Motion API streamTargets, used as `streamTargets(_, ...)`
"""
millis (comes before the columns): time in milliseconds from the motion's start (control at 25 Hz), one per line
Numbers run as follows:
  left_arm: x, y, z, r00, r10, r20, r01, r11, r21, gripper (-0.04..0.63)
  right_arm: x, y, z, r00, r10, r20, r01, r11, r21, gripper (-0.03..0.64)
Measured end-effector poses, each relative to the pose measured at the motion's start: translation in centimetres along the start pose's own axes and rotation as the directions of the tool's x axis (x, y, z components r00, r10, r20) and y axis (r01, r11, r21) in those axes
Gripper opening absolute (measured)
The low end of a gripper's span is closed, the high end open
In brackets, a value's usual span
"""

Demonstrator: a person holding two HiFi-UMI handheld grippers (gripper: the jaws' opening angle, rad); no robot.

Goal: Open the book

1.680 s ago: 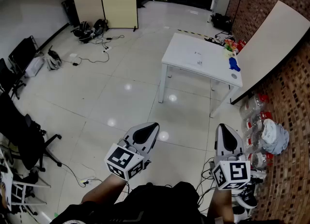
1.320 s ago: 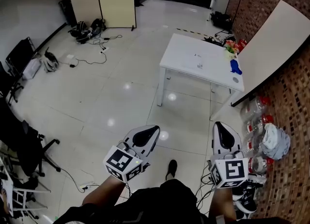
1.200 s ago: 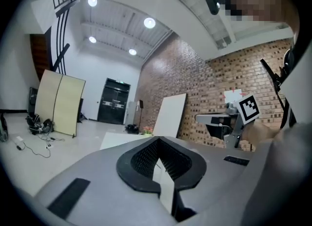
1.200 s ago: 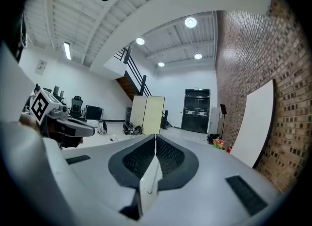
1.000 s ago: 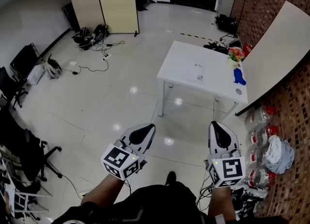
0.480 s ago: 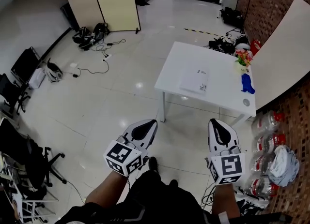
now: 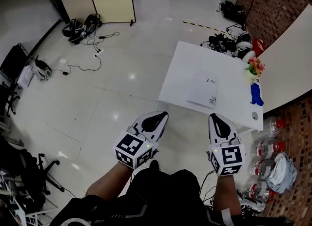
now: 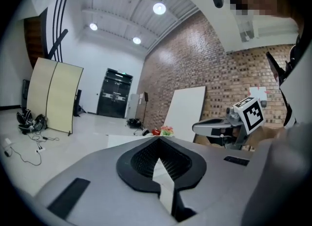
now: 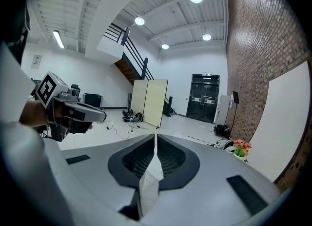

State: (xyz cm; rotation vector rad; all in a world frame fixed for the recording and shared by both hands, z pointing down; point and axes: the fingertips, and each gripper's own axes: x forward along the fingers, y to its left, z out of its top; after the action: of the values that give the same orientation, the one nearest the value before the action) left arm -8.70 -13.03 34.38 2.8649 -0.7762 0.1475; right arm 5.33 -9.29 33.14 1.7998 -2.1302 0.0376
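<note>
The book [image 7: 204,91] lies flat on the white worktop [image 7: 187,69], beyond both tongs and well apart from them. It looks thin and light, likely to slide, so I'd lift the cover's free edge while pinning the rest. Only the head view shows it; the gripper views show the left tongs [image 7: 157,120] and right tongs [image 7: 217,124] closed and empty.

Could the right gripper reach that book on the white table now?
Probably not yet: the book lies on the white table, ahead of the right gripper, whose jaws are together. Nothing stands between them.
</note>
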Motion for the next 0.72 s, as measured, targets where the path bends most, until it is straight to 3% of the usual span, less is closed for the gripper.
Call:
streamTargets(400, 11.3, 7.8, -4.1, 0.994, 0.022, -0.111, -0.023, 1.000, -0.013, -0.005, 14.8, -2.7, -7.4, 0.968, 0.128, -0.218, -0.159, 0.978, -0.134, 0.006)
streamTargets(480, 13.3, 9.1, -4.9, 0.990, 0.045, -0.132, -0.049, 0.999, -0.022, -0.005, 17.1, -3.0, -9.5, 0.949, 0.171, -0.264, -0.222, 0.959, -0.176, 0.008)
streamTargets(560, 15.4, 10.1, -5.9, 0.985, 0.061, -0.162, -0.065, 0.998, -0.017, -0.005, 19.4, -3.2, -11.9, 0.922, 0.213, -0.324, -0.291, 0.931, -0.219, 0.060)
streamTargets(720, 19.3, 11.9, -9.0, 0.970, 0.083, -0.228, -0.084, 0.996, 0.005, -0.005, 23.5, -3.5, -17.0, 0.868, 0.241, -0.434, -0.406, 0.848, -0.340, 0.060)
